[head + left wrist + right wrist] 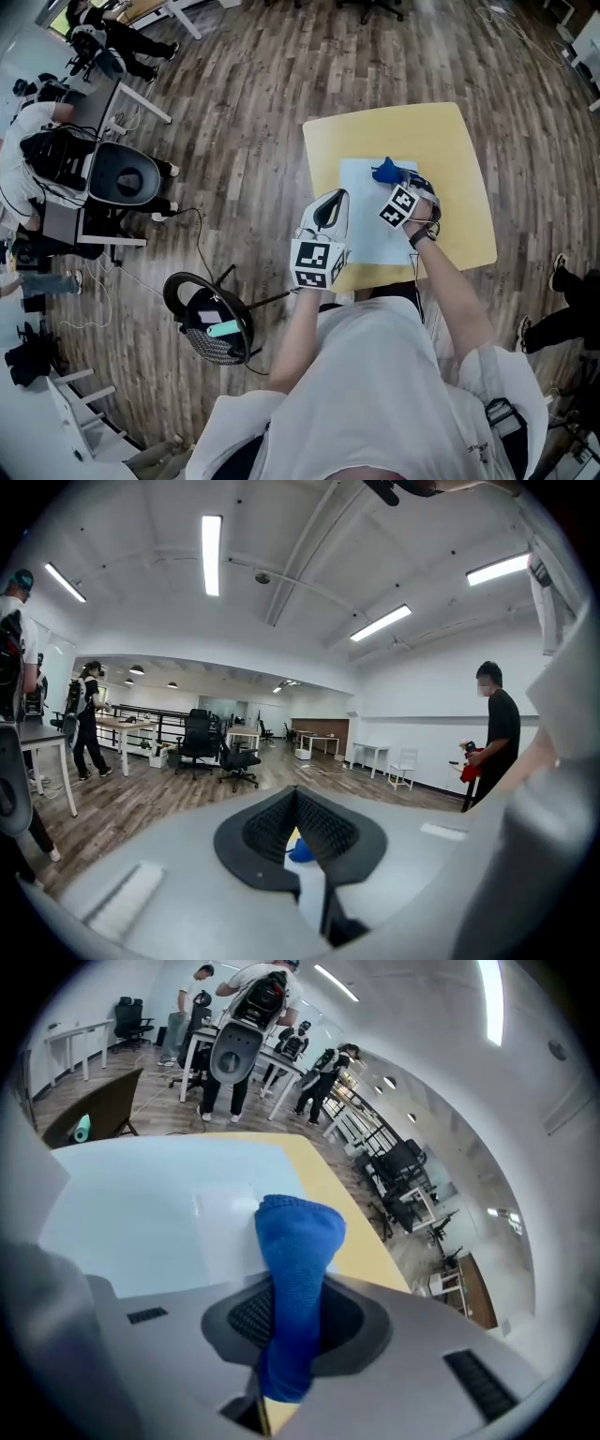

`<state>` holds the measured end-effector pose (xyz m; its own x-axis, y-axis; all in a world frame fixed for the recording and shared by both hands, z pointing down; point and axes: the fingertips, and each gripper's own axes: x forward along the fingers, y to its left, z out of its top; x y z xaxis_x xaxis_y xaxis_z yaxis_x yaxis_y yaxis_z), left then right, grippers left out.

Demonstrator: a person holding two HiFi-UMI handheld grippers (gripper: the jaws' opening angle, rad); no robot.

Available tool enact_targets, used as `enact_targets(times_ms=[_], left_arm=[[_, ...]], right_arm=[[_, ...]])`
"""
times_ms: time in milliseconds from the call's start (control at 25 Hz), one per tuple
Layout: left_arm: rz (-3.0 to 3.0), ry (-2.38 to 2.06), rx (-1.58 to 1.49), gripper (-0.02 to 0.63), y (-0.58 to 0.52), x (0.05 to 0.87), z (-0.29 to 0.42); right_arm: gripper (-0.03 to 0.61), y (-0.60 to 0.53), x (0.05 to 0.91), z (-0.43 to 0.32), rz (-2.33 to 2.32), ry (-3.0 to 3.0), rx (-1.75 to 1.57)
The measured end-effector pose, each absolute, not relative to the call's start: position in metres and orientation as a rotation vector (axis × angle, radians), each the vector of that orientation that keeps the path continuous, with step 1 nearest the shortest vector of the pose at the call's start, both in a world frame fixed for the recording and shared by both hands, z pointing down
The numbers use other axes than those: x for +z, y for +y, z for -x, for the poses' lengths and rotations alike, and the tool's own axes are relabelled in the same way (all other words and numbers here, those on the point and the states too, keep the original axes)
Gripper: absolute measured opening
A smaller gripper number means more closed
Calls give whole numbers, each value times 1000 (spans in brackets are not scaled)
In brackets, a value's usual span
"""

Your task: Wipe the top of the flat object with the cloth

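A pale flat board [370, 239] lies on the yellow table [441, 141]. My right gripper [396, 183] is over the board's far edge, shut on a blue cloth [384, 172]. In the right gripper view the cloth [298, 1237] sticks up out of the right gripper [289, 1312], with the board [141, 1213] beyond it. My left gripper [332, 201] hovers at the board's left edge, jaws together and holding nothing. In the left gripper view the left gripper [296, 795] points level across the room, and a bit of blue cloth [302, 852] shows through the slit behind its tips.
A black chair [211, 319] with a teal object on it stands left of the table. Desks and several people fill the far left [56, 141]. Someone's shoe [560, 272] is at the right. A person in black [492, 733] stands by the wall.
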<state>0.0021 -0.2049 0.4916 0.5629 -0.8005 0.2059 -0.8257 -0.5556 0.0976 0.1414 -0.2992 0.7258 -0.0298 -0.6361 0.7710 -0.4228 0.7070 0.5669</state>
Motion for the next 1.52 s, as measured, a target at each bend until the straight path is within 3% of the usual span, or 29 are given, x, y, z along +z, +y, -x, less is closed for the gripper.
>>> enact_targets(times_ms=[360,840,1040,1280,1520], left_arm=[[-2625,-1317,187,3,-210,490,-27],[-2456,-1561,191,3,-210,486,54],[-2444,-1582,225,3,-202,496,65],[-2472,-1552,221,3,-201,499,61],[-2530,-1448,227,3,-206,506,32]], right_arm=[[77,-284,718,-211,-961,-1589,-85],[78,-285,691,-16,-696,-1873,-268],[77,-289,710,27,-570,-1848,-345],[78,-288,719,6,-601,-1821,-352],[77,-287,722,-82,-745,-1743,-247]])
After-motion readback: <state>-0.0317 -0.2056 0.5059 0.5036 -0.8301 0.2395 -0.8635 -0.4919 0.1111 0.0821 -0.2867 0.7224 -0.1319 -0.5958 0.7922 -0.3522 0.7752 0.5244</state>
